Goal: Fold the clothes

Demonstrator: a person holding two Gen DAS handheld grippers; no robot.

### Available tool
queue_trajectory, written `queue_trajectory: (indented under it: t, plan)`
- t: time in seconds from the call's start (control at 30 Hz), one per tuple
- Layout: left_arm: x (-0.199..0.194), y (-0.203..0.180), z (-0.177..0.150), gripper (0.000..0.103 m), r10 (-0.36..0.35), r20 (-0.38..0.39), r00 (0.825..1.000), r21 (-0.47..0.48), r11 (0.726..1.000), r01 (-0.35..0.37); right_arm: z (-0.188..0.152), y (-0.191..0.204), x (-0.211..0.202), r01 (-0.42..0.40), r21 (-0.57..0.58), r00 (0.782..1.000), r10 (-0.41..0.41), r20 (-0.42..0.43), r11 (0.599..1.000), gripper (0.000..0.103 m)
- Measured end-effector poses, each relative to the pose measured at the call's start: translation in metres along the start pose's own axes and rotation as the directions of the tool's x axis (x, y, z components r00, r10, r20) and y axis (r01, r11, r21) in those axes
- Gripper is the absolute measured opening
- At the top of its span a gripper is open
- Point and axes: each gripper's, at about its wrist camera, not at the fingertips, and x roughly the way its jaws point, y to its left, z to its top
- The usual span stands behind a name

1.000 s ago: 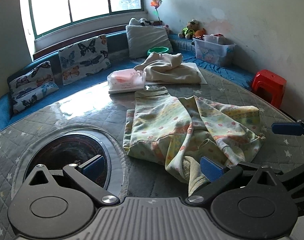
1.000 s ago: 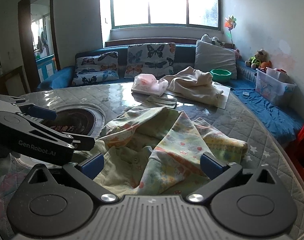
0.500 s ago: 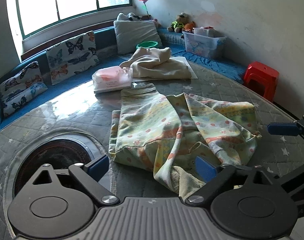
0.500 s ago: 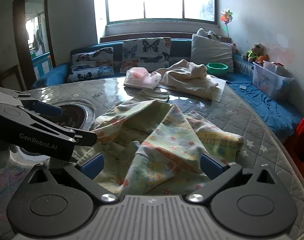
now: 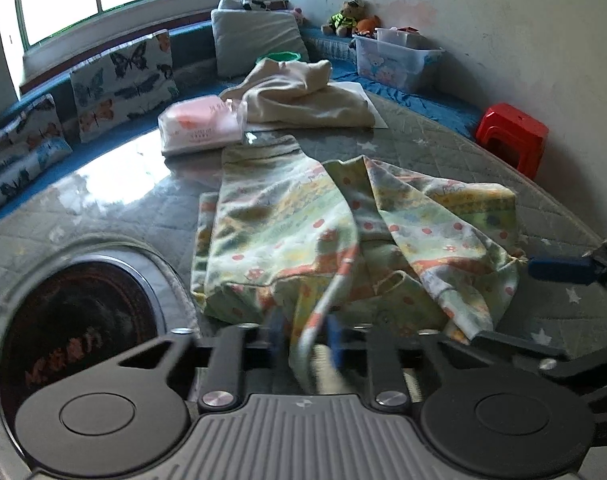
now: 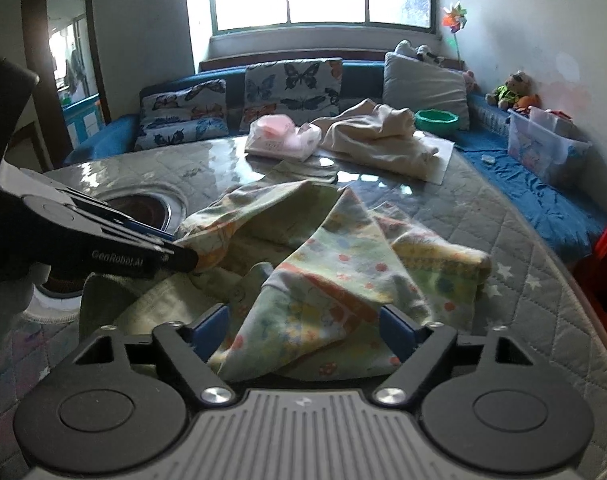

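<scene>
The crumpled garment (image 5: 303,224) is coloured pale green and yellow, with red dots and orange stripes. The table cover (image 6: 515,240) is grey with white stars. Butterflies are printed on the cushions (image 6: 291,84). The stool (image 5: 511,136) is red.

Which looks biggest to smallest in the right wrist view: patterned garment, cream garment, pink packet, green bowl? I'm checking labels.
1. patterned garment, though it lies nearest the camera
2. cream garment
3. pink packet
4. green bowl, though it sits farthest back
</scene>
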Motion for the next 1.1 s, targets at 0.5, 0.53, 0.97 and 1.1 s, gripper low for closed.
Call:
queue_trajectory:
  t: [0.5, 0.53, 0.97, 1.1]
  plan:
    - [-0.024, 0.019, -0.023, 0.004, -0.027, 0.011, 1.000, -0.069, 0.997, 0.028, -0.017, 0.006, -0.005, -0.021, -0.077, 0.998, 0.016, -0.066, 0.997, 0.058]
    - [-0.025, 0.020, -0.023, 0.004, -0.027, 0.011, 1.000, -0.074, 0.997, 0.028, -0.019, 0.006, -0.007, -0.019, -0.086, 0.997, 0.013, -0.070, 0.996, 0.059]
    - [-0.028, 0.020, -0.021, 0.004, -0.032, 0.020, 0.999, -0.093, 0.995, 0.034, -0.053, 0.031, -0.011, -0.076, -0.235, 0.989, 0.044, -0.138, 0.969, 0.081]
    - [-0.029, 0.022, -0.021, 0.004, -0.027, 0.016, 1.000, -0.098, 0.995, 0.028, -0.042, 0.041, -0.004, -0.090, -0.233, 0.993, 0.071, -0.090, 0.968, 0.084]
